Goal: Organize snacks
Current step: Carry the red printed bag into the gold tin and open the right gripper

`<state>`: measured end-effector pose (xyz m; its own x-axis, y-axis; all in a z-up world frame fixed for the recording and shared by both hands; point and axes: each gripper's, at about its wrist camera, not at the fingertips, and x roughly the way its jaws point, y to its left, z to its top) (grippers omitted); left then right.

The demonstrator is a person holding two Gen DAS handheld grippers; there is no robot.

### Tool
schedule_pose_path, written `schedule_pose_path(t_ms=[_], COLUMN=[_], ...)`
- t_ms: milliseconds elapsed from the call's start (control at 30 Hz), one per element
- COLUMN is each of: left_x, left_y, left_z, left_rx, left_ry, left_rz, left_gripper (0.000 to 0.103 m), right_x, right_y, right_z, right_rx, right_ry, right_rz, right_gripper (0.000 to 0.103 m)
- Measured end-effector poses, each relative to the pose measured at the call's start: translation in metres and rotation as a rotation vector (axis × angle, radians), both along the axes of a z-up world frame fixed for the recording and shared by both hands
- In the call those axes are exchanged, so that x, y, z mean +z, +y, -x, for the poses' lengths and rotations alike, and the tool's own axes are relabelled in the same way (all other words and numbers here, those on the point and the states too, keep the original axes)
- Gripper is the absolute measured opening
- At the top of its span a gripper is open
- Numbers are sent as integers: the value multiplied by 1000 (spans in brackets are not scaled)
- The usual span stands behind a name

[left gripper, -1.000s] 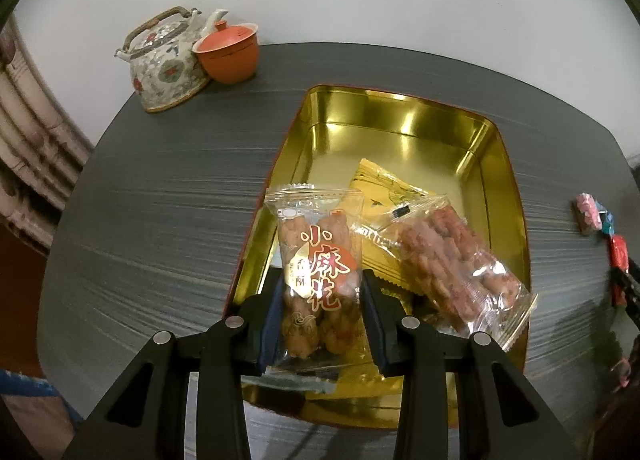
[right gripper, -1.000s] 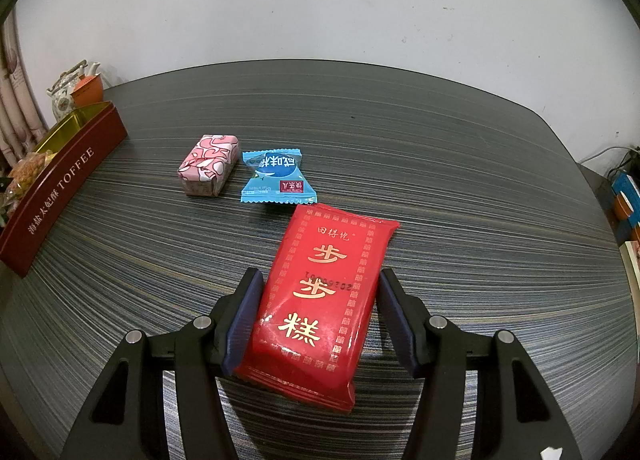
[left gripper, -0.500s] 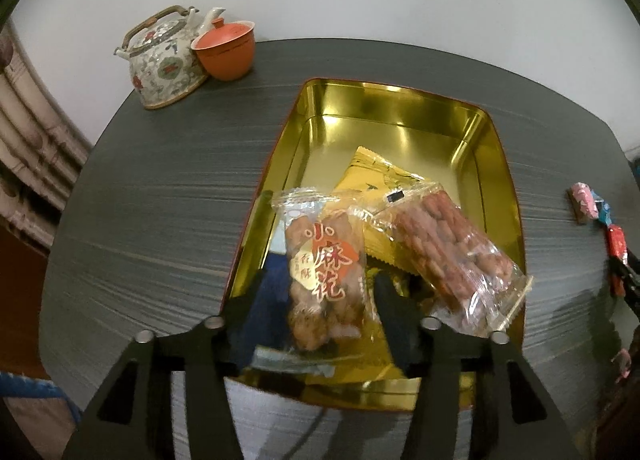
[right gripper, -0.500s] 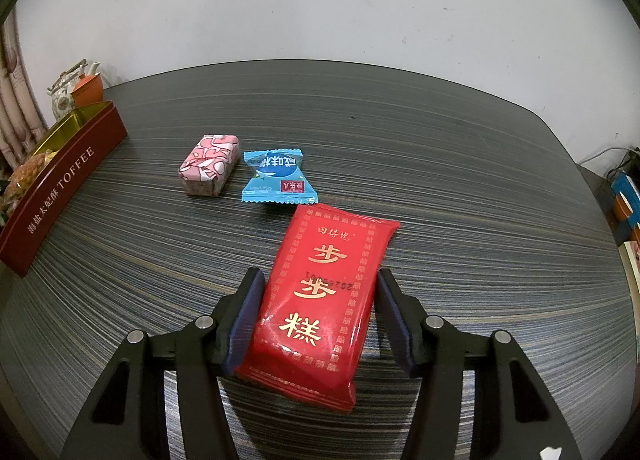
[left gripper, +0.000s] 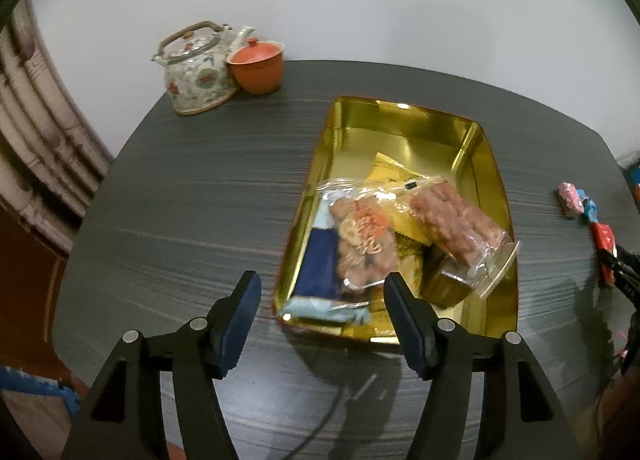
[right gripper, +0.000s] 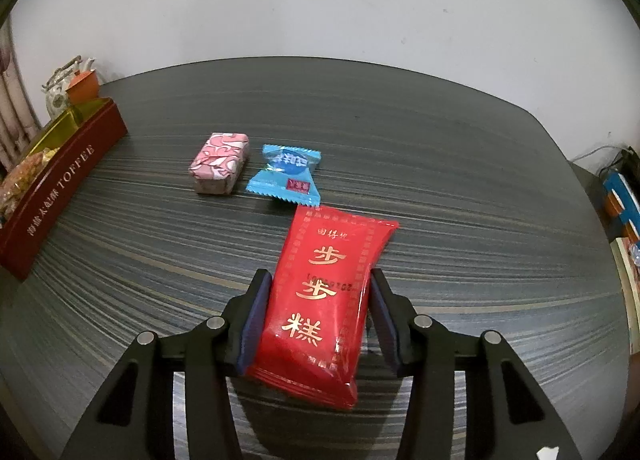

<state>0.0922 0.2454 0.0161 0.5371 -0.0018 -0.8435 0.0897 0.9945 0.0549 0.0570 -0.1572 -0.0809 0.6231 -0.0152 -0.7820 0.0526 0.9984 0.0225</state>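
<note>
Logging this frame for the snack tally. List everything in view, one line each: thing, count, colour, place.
tin: 1, gold inside, dark red outside, on table
clear snack packs: 2, brownish contents, in tin
yellow packet: 1, in tin, under the packs
red packet: 1, between right gripper's fingers
blue candy: 1, on table
pink candy: 1, left of blue candy
teapot: 1, floral white, far corner
lidded cup: 1, orange, beside teapot
table: 1, dark grey
left gripper: 1, black, open, empty
right gripper: 1, black

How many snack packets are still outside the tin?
3: a red packet between the right gripper fingers, a blue candy wrapper beyond it, a pink wrapped block beside that.
</note>
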Motion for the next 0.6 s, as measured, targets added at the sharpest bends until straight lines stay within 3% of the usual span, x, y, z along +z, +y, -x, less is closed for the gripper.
schedule_pose_path(t_ms=[233,367,600], left_x=[0,-7,-1], left_y=[24,37,51], left_z=[18,18,17], left_rx=[49,92,143], left_ry=[-30,-6,-22], left_rz=[31,58,77], left_gripper=[66,67,69], right_x=[11,20,45], right_y=[16,30,78], right_z=[8,15,19], right_rx=[15,39,141], right_ry=[7,4,-33], right_rz=[-15,-16,-29], right_gripper=[44,44,43])
